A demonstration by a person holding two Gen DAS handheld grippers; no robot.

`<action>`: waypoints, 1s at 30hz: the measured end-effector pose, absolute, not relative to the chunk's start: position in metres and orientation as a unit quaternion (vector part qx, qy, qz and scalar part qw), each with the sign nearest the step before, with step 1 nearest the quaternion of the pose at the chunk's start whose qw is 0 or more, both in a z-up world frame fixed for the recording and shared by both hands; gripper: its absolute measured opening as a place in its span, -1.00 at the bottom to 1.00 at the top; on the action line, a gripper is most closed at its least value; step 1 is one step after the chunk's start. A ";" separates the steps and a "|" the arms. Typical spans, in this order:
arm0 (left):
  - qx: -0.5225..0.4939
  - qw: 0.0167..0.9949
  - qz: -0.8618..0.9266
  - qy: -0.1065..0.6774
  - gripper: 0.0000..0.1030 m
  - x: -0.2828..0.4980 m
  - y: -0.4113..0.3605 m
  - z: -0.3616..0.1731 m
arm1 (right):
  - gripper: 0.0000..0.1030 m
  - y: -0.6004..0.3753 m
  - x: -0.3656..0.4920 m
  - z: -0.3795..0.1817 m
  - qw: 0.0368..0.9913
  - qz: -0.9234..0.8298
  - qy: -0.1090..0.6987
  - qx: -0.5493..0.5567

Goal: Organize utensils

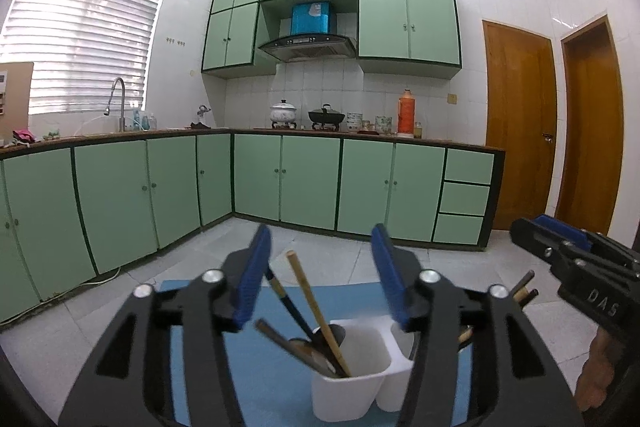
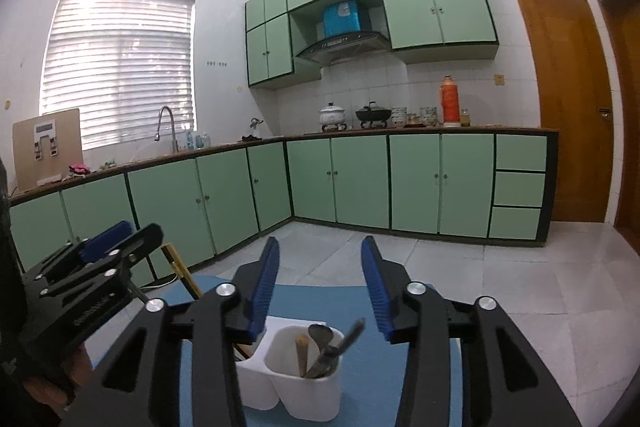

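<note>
Both grippers stand with their blue pads apart and nothing pressed between them.

From the left wrist, the left gripper [image 1: 320, 275] hangs above a white two-compartment holder [image 1: 360, 383] that sits on a blue mat [image 1: 276, 379]. Its jaws are moderately wide and empty. The nearer compartment holds a bamboo chopstick [image 1: 316, 311], a dark chopstick with a pale band [image 1: 286, 303] and a dark spoon [image 1: 332, 335], all leaning toward the left. The right gripper [image 1: 560, 239] enters at the right edge, held by a hand [image 1: 600, 367]; more stick ends [image 1: 524, 287] show just below it. Beyond the mat lies a pale tiled floor [image 1: 240, 239], then an L-shaped run of green cabinets [image 1: 308, 179] under a dark counter carrying a faucet [image 1: 118, 99], a white pot [image 1: 283, 111], a black wok [image 1: 326, 115] and an orange thermos [image 1: 407, 113]. A slatted blind [image 1: 84, 23] covers the window, and two wooden doors [image 1: 520, 131] stand at the right.

From the right wrist, the right gripper [image 2: 320, 283] is likewise open and empty above the same holder [image 2: 296, 387]. The compartment facing this camera holds a metal spoon [image 2: 320, 335], another metal handle [image 2: 352, 335] and a short wooden piece [image 2: 301, 351]. The left gripper [image 2: 108, 247] sits at the left edge, with a bamboo chopstick [image 2: 182, 271] sticking up beside it. A range hood [image 2: 344, 45] hangs among the upper cabinets.
</note>
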State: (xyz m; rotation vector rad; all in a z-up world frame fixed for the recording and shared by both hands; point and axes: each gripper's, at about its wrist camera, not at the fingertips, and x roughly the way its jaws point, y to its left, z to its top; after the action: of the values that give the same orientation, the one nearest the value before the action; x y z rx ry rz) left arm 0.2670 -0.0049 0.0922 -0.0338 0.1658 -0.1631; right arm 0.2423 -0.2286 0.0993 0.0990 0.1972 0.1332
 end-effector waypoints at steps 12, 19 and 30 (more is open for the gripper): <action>-0.036 0.994 -0.051 0.090 0.78 0.220 0.022 0.090 | 0.55 -0.248 0.192 0.093 0.993 0.043 0.090 0.067; -0.030 0.992 -0.033 0.121 0.89 0.190 0.034 0.072 | 0.84 -0.252 0.163 0.070 0.990 0.030 0.121 0.061; -0.008 0.979 -0.029 0.202 0.89 0.152 0.041 0.046 | 0.88 -0.241 0.129 0.026 0.969 0.008 0.241 0.045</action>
State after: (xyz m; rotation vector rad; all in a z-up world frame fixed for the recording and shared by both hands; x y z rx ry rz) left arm 0.1522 0.0407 0.0462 -0.0154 0.4066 -0.0582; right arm 0.1291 -0.2414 0.0260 0.0907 0.4871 0.0166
